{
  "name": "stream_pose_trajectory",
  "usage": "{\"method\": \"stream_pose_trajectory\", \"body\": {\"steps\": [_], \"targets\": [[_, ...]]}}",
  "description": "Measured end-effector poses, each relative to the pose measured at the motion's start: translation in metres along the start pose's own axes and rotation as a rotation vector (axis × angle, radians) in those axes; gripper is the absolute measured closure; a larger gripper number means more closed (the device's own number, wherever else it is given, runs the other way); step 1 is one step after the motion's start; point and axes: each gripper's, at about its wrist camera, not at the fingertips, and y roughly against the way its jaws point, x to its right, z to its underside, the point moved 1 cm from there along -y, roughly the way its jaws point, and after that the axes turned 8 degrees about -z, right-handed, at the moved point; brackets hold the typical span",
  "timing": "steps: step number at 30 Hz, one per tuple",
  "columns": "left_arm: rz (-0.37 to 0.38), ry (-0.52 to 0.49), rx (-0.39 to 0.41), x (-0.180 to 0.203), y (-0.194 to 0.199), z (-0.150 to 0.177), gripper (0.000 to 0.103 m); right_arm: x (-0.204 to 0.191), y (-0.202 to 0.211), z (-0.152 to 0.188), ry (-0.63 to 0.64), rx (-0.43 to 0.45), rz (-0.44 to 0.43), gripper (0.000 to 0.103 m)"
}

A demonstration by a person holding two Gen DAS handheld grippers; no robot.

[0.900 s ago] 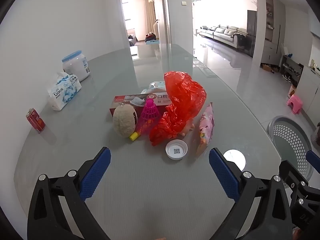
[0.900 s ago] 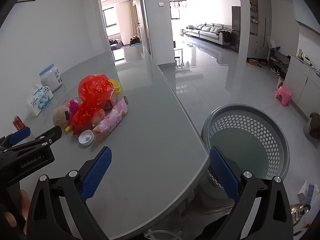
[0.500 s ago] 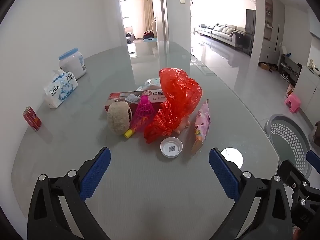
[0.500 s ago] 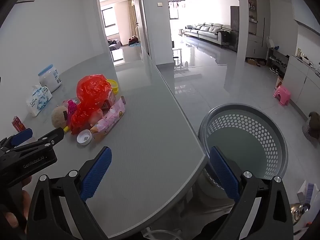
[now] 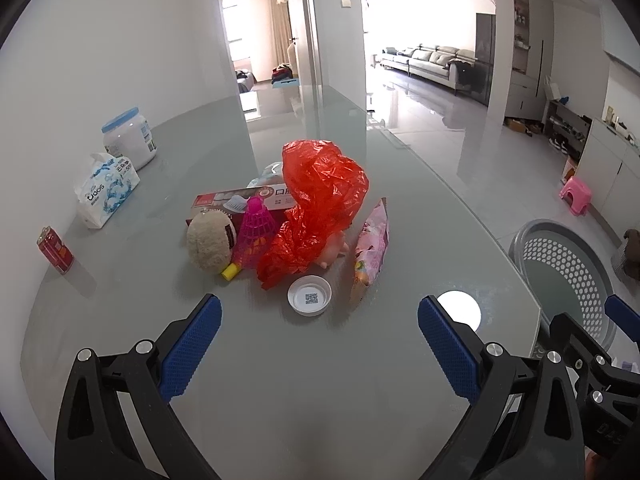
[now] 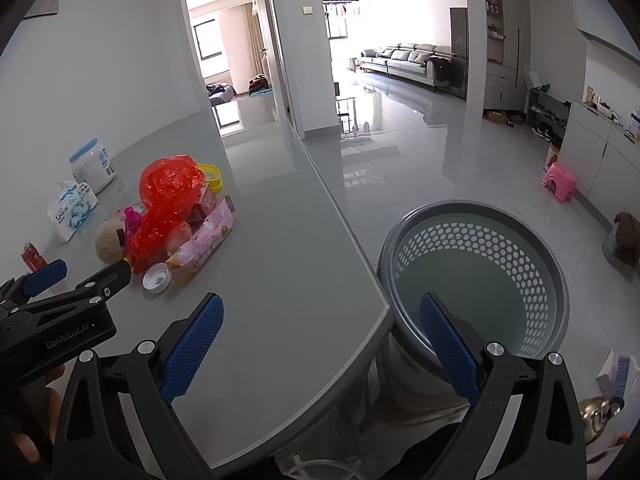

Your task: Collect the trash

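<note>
Right wrist view: grey perforated basket (image 6: 480,240) holds nothing visible (both grippers (image 5: 320,344) (image 6: 322,344) spread wide, unladen)

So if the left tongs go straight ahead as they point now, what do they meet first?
Most likely the white lid, which lies on the table between the open left tongs and the red bag behind it. Depth is hard to judge.

Both wrist cams face fwd, sharing table (image 5: 132,312) clutter.
</note>
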Motion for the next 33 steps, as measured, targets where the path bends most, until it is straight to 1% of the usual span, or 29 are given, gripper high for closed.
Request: {"method": "stream_pose_trajectory", "body": {"steps": [19, 33], "targets": [[-0.001, -0.016, -0.005, 0.006, -0.002, -0.002, 0.006, 0.015, 0.000, 0.001, -0.035, 0.005, -0.008, 0.009], [-0.001, -0.018, -0.004, 0.010, -0.002, -0.001, 0.006, 0.017, 0.000, 0.002, -0.039, 0.007, -0.007, 0.009]]}}
